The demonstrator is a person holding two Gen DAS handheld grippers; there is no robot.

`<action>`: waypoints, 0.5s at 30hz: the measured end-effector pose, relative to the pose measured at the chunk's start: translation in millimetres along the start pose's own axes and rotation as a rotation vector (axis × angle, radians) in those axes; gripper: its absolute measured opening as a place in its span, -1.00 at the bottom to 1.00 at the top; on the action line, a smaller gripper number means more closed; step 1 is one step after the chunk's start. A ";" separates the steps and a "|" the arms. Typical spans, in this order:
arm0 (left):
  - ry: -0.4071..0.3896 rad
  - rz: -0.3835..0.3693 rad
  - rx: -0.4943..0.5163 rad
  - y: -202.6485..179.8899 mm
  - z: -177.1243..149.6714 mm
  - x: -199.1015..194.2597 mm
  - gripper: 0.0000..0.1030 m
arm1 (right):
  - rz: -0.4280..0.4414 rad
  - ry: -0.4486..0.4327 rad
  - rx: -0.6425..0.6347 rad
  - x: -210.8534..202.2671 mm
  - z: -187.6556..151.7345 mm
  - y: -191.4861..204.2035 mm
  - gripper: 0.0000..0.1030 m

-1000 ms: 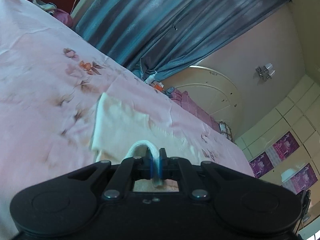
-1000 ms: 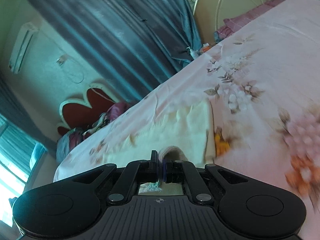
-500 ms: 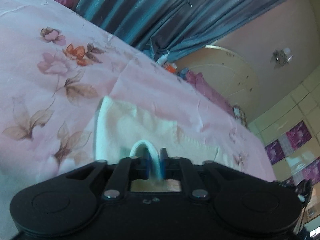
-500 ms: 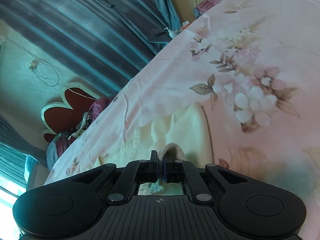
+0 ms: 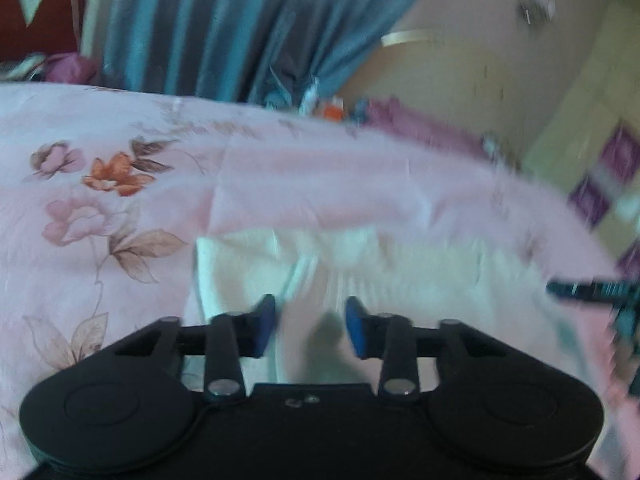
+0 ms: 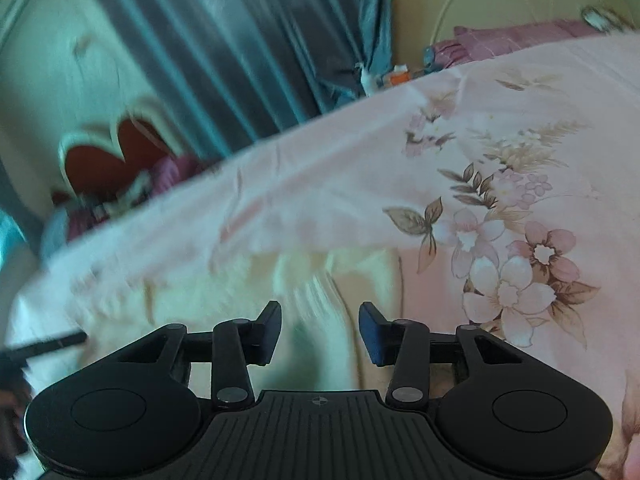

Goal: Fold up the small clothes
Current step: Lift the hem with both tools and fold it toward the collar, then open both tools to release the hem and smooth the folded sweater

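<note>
The small cream cloth point(image 5: 248, 268) lies flat on the pink flowery bed sheet point(image 5: 328, 184), right under both tongs. The left gripper point(image 5: 311, 326) and the right gripper point(image 6: 320, 330) have their jaws spread wide, holding nothing. The cloth looks soft, light and floppy. Best to pinch its edge at six o'clock, near the corners.

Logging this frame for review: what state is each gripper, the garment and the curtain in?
left gripper: open, jaws apart, holding nothing.
right gripper: open, jaws apart, holding nothing.
cream garment: lying on the bedsheet, not gripped; fold state blurred.
pink floral bedsheet: spread out, lightly creased.
blue curtain: hanging, gathered at the bottom.
</note>
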State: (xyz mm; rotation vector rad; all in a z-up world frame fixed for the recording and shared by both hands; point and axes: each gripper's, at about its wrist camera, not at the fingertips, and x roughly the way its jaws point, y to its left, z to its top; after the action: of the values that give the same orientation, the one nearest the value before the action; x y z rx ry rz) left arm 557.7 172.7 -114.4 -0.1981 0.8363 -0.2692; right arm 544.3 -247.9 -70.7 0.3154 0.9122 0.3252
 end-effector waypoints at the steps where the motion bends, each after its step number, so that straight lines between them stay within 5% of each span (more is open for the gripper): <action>1: 0.020 0.020 0.036 -4.6 -2.3 3.5 -0.67 | -0.018 0.020 -0.029 4.8 -2.6 3.4 -0.15; 5: -0.010 0.033 0.038 -5.7 -3.9 2.0 -0.94 | -0.055 0.035 -0.129 6.8 -11.2 15.0 -0.98; 15: -0.146 0.013 -0.004 -6.8 10.1 -14.1 -0.95 | -0.078 -0.132 -0.133 -15.1 1.1 19.1 -0.97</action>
State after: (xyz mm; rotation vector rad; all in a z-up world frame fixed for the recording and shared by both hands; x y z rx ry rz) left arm 555.2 171.3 -96.0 -0.2137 0.6937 -0.2381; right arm 533.9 -236.8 -51.7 0.1760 0.7669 0.2885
